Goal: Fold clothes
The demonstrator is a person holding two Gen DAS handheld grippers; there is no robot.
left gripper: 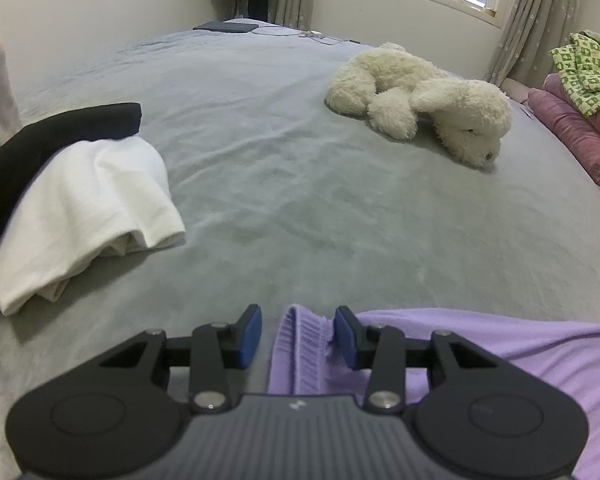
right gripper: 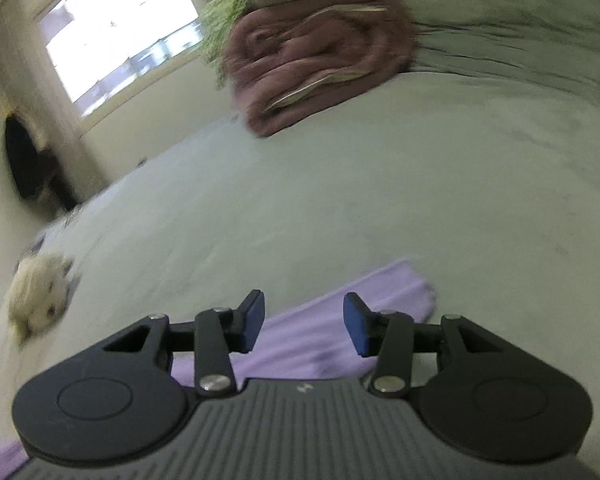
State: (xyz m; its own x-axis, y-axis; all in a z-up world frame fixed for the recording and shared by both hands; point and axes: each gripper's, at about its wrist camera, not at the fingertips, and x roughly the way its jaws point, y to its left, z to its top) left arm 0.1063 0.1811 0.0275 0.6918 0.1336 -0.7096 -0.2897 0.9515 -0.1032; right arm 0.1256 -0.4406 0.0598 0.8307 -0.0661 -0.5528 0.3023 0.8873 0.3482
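1. Left tongs (left gripper: 298, 336) spread wide over the grey bed (left gripper: 284, 168), blue pads well apart and closed on nothing.
2. The lilac garment (left gripper: 480, 356) lies flat on the bed at 6 o'clock in the left wrist view; its ribbed edge runs up between the fingers, just beside the right-hand pad, and the cloth spreads away toward 4 o'clock.
3. At 9 o'clock, a folded white garment (left gripper: 88, 208) sits with a black garment (left gripper: 40, 140) touching it on the far side.
4. A cream plush dog (left gripper: 420, 100) lies on its side at 1 o'clock, well apart from the lilac cloth.
5. Far right edge: a pink blanket (left gripper: 568, 128) with a green patterned cloth (left gripper: 584, 72) on top.
6. Right tongs (right gripper: 304, 326) gape just as wide, gripping nothing either.
7. Right wrist view is tilted and blurred; the lilac garment lies beneath the fingers from 6 toward 4 o'clock, its end just beyond the right-hand pad.
8. The pink blanket stack sits at 12 o'clock there, the plush dog at 9 o'clock.
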